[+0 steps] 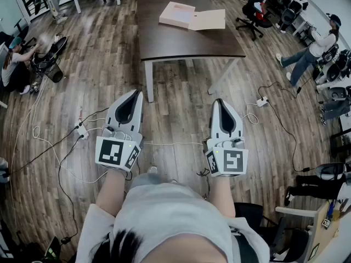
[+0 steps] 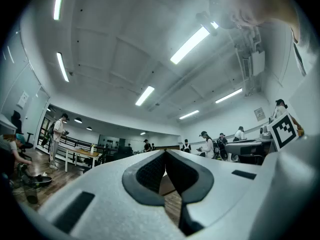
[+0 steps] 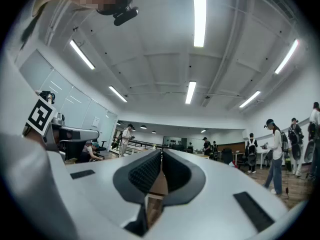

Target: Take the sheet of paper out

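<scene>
A pale, flat folder or box [image 1: 192,16] lies opened on the far part of a dark table [image 1: 164,43]; I cannot make out a separate sheet of paper in it. My left gripper [image 1: 136,93] and right gripper [image 1: 219,101] hang side by side over the wooden floor, short of the table's near edge, both pointing toward it. In the left gripper view the left gripper [image 2: 165,153] has its tips together with nothing between them. The right gripper [image 3: 161,153] is shut and empty in the right gripper view too.
Cables [image 1: 55,147] and a power strip [image 1: 82,130] lie on the floor to the left, another power strip [image 1: 262,101] to the right. An office chair [image 1: 253,10] stands right of the table. People are at the left [image 1: 13,59] and right [image 1: 310,51].
</scene>
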Motion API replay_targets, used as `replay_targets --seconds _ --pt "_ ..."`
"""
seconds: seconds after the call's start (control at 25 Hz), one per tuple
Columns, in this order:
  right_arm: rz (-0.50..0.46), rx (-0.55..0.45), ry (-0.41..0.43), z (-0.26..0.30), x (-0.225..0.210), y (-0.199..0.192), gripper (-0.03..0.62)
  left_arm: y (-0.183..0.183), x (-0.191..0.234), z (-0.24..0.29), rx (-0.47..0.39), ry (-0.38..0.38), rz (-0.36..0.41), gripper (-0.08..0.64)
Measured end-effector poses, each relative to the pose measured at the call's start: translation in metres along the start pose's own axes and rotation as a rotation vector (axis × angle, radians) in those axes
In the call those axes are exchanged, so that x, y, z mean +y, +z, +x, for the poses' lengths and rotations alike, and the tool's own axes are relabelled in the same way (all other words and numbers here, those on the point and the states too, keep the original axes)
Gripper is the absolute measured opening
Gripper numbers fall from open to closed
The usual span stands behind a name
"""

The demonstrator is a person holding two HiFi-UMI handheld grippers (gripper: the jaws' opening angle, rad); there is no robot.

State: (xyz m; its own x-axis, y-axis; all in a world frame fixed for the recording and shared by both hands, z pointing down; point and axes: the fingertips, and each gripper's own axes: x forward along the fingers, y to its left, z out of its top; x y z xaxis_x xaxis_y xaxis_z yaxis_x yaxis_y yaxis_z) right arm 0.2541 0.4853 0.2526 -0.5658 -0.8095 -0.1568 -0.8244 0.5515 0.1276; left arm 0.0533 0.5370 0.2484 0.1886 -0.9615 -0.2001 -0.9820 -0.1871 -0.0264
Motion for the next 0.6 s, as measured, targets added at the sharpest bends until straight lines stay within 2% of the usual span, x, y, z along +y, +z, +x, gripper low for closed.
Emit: replay_targets --seconds 0.6 --pt "-0.007 0.003 -0.017 0.001 0.021 0.005 0.017 0.006 0.016 -0.011 -0.011 -0.019 -0.012 0.009"
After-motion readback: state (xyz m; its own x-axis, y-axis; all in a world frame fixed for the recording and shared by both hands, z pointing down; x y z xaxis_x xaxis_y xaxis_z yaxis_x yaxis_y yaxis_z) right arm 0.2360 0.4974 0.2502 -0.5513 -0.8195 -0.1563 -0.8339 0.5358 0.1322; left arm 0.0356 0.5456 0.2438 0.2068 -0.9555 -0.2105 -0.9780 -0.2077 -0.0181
